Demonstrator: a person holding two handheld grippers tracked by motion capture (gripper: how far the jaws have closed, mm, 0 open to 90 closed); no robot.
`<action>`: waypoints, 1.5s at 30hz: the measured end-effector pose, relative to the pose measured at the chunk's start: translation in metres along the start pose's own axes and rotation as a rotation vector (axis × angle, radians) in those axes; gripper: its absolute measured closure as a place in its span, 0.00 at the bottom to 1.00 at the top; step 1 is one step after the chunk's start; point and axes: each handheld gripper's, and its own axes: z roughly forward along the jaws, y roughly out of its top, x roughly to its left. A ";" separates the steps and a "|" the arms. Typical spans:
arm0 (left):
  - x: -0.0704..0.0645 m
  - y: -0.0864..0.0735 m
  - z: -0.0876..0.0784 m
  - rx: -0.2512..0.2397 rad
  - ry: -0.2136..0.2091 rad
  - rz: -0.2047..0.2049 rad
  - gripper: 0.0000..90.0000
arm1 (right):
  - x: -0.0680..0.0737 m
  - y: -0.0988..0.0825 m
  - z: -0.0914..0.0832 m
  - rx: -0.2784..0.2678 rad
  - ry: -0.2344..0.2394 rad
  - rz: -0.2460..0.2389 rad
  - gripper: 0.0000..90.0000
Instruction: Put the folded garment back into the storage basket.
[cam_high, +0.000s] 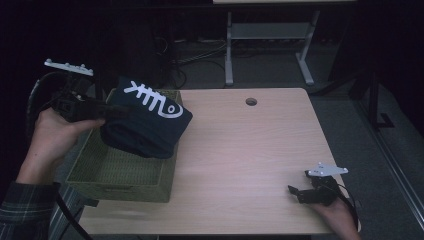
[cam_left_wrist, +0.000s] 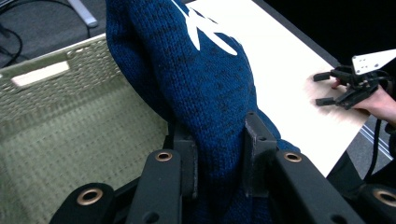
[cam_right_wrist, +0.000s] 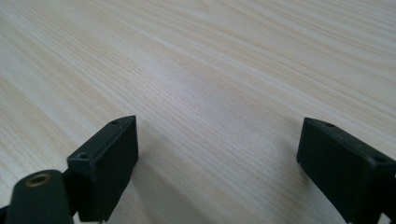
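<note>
Two tools are in your hands. Your left tool (cam_high: 112, 113), at 9 o'clock in the high view, is clenched on a dark blue knit sweater (cam_high: 147, 120); in the left gripper view the fabric (cam_left_wrist: 205, 88) is pinched between the two black jaws and bulges up past them. The sweater bears a white fish-bone print (cam_high: 152, 99) and hangs above the far right corner of the green woven basket (cam_high: 107, 172), its right edge reaching out past the basket's right wall over the counter (cam_high: 240, 160). The basket sits at the counter's left side, with the sweater's lower folds above its inside. Your right tool (cam_high: 296, 193) rests at 4 o'clock near the counter's near right corner, well apart from the sweater; its jaws stand wide, released, with bare wood (cam_right_wrist: 201, 93) between them. A round hole (cam_high: 251, 101) lies in the counter at 12 o'clock.
</note>
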 end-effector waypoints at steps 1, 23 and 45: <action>0.002 -0.001 -0.001 0.002 0.006 -0.003 0.80 | 0.000 0.000 0.000 0.000 0.000 0.000 0.14; 0.048 -0.039 0.006 0.033 0.068 -0.126 0.80 | 0.000 0.000 0.000 0.000 0.000 0.001 0.14; 0.070 -0.067 0.042 0.099 0.102 -0.192 0.80 | 0.000 0.000 0.000 -0.001 -0.001 -0.003 0.14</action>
